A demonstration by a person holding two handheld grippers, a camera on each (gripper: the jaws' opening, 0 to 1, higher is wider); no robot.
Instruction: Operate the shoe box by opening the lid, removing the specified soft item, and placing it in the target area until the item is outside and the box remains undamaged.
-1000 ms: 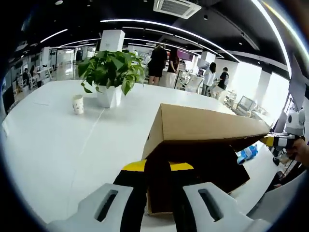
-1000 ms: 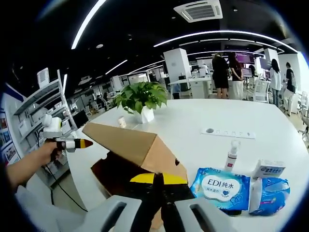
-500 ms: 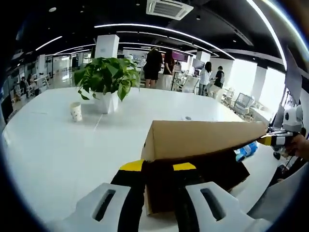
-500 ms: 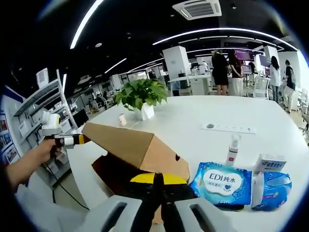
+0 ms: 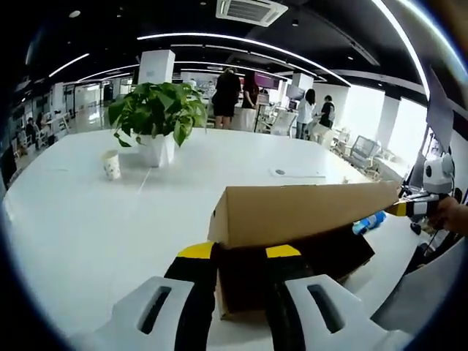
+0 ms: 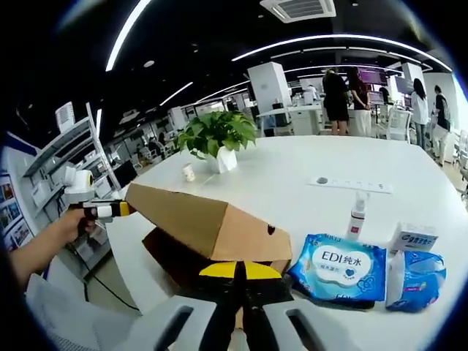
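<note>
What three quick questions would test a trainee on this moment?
1. True or false: the brown cardboard shoe-box lid lies flat and shut on the dark box base.
2. What stands beside the leafy green potted plant? A. small white paper cup B. red mug C. glass jar
3. Fill in: the blue EDI wet-wipe pack lies on the white table, ____ the box.
Key: 1 false, the lid is tilted up; 2 A; 3 outside.

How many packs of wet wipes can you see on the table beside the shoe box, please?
2. The larger wipes pack lies right next to the box; the smaller blue pack lies just beyond it, under a small white carton. More may be hidden behind the box.
</note>
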